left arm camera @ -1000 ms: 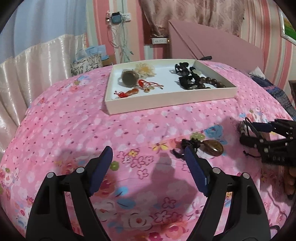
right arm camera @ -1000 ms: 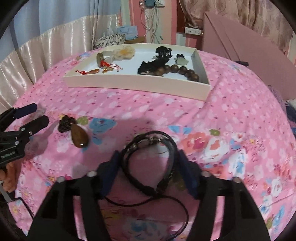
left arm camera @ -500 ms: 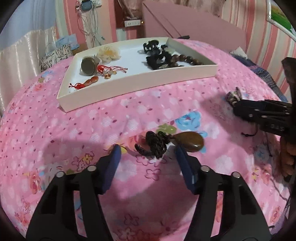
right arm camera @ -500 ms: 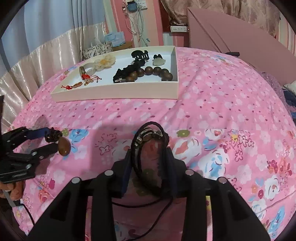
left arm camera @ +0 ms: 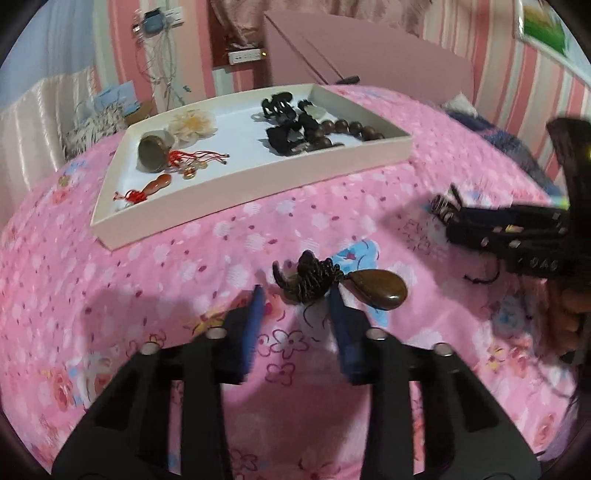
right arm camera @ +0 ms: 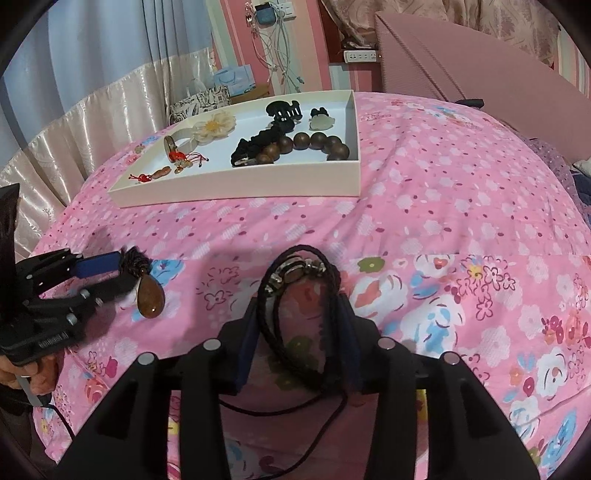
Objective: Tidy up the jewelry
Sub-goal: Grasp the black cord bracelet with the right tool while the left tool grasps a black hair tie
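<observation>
Braided black cord bracelet (right arm camera: 299, 291) pinched in right gripper (right arm camera: 300, 314); left gripper (left arm camera: 295, 295), jaws just closing around the brown teardrop pendant's knot (left arm camera: 314, 275), not yet clamped — next: finish grip, lift both to white tray (left arm camera: 255, 184).

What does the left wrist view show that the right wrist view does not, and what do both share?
Only the left wrist view shows the green picture on the striped wall. Only the right wrist view shows the whole black cord bracelet between the right hand-held gripper fingers, whose jaws have just been opening slightly. Both show the white tray, the brown teardrop pendant and the left hand-held gripper, which has just been closing around the pendant's knot.
</observation>
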`<state>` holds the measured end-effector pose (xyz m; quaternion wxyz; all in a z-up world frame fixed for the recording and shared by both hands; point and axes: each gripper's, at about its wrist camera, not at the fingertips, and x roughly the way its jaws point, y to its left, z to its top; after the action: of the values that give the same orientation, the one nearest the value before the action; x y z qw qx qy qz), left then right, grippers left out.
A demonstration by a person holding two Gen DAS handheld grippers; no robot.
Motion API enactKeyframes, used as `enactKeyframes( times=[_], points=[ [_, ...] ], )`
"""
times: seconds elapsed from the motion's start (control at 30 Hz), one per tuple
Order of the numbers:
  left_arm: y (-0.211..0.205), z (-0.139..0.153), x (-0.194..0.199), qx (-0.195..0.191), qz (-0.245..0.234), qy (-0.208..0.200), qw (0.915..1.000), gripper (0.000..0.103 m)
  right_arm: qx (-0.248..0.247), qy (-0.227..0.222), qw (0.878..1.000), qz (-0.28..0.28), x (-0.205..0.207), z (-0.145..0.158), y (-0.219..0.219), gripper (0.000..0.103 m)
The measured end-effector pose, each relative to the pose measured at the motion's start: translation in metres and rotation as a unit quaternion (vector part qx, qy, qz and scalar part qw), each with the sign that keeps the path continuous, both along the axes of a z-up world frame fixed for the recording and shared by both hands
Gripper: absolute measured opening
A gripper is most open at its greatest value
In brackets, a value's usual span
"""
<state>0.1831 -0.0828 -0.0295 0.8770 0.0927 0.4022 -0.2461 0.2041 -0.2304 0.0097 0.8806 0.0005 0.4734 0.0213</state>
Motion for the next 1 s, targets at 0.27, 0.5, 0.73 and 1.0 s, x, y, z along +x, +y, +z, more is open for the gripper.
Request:
enactKeyframes(
  times=[0.27,0.5,0.73,1.0],
  points=[
    [0.003,0.002,0.009,-0.059,0.105,0.045,0.9917,0.062,-0.003,0.0,1.0,0.0,0.0,0.0,0.001,0.043],
    [-0.018,-0.007,0.012,-0.057,0.126,0.045,0.9894,0.051,-0.003,0.0,1.0,0.0,0.0,0.0,0.0,0.043],
    [-0.002,-0.009,0.011,-0.086,0.134,0.048,0.9861,0.025,-0.005,0.0,1.0,0.0,0.0,0.001,0.0,0.043],
    [0.028,-0.004,0.014,0.0,0.122,0.017,0.9924,0.022,-0.017,-0.001,1.0,-0.001,0.0,0.001,0.001,0.042]
  ],
)
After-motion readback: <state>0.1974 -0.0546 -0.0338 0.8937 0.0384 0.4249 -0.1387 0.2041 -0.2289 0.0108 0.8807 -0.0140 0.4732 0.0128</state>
